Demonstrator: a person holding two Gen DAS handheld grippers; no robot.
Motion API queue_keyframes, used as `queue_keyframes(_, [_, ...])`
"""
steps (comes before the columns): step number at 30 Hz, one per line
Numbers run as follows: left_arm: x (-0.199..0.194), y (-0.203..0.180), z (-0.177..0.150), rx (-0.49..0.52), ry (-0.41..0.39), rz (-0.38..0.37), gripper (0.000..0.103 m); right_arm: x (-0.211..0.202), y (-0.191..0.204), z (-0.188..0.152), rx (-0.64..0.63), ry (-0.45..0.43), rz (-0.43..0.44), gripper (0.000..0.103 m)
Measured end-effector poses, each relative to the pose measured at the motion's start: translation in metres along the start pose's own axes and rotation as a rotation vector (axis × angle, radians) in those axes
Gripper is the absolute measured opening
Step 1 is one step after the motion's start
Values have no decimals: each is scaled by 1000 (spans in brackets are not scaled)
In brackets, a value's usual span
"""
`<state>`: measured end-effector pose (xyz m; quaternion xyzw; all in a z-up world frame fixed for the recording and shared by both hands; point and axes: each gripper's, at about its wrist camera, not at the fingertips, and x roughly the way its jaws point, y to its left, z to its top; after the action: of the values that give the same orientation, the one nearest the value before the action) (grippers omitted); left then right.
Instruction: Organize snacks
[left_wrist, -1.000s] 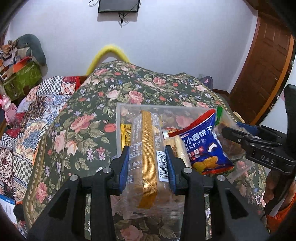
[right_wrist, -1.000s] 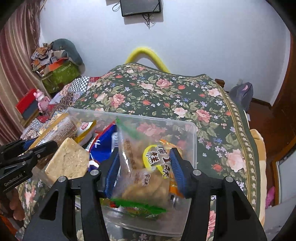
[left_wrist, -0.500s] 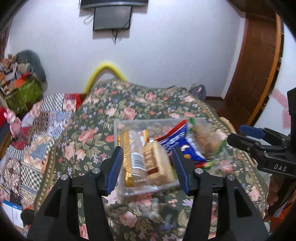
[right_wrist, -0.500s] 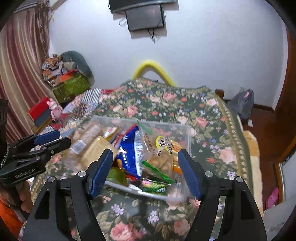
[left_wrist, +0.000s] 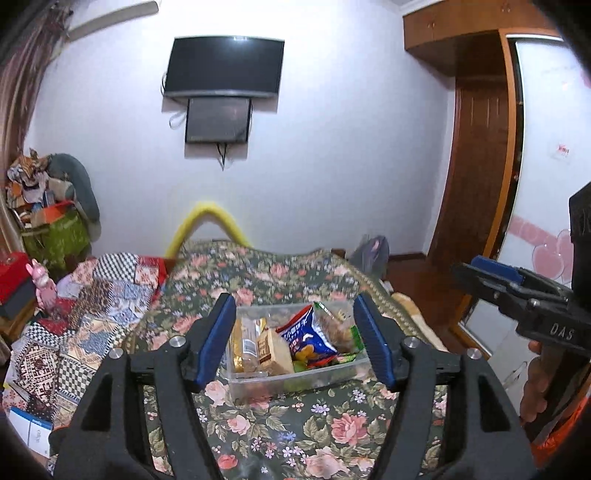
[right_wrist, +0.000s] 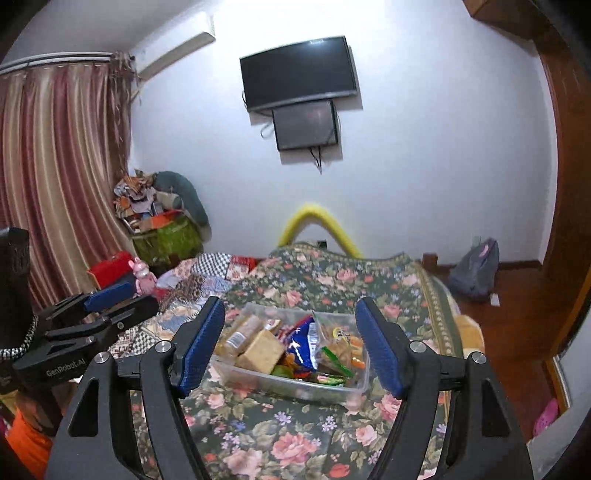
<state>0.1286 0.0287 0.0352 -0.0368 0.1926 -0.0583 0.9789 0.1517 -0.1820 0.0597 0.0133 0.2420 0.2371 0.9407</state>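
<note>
A clear plastic bin sits on the floral bedspread and shows in the right wrist view too. It holds several snacks: a gold-striped biscuit pack, a tan cracker block, a blue chip bag and a clear cookie bag. My left gripper is open and empty, well back from the bin. My right gripper is open and empty, also well back from it.
The floral bedspread stretches around the bin. A patchwork quilt lies to the left. A yellow hoop stands at the far bed end. A backpack and a wooden door are on the right.
Both grippers let go of their snack packs in the bin, opened wide, and pulled back and up. The bin now looks small and far away.
</note>
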Motion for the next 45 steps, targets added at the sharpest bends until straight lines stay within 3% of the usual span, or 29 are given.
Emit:
queue_keyframes(2, [-12,-2,1,6,-26,11,73,-5,6,-2,-12,-12,-6,77])
queue_keyframes(7, [-37,-10,-2,27,-78,33,93,-14,13,-7,-23,-27,-23,88])
queue_keyframes(12, [-47,-15,-6,43,-103,50,99,-20,17,-8,-34,-54,-45,103])
queue_keyframes(45, [-51,-12,-17,17,-81,61,103,-37,21,-20,-30,-63,-54,103])
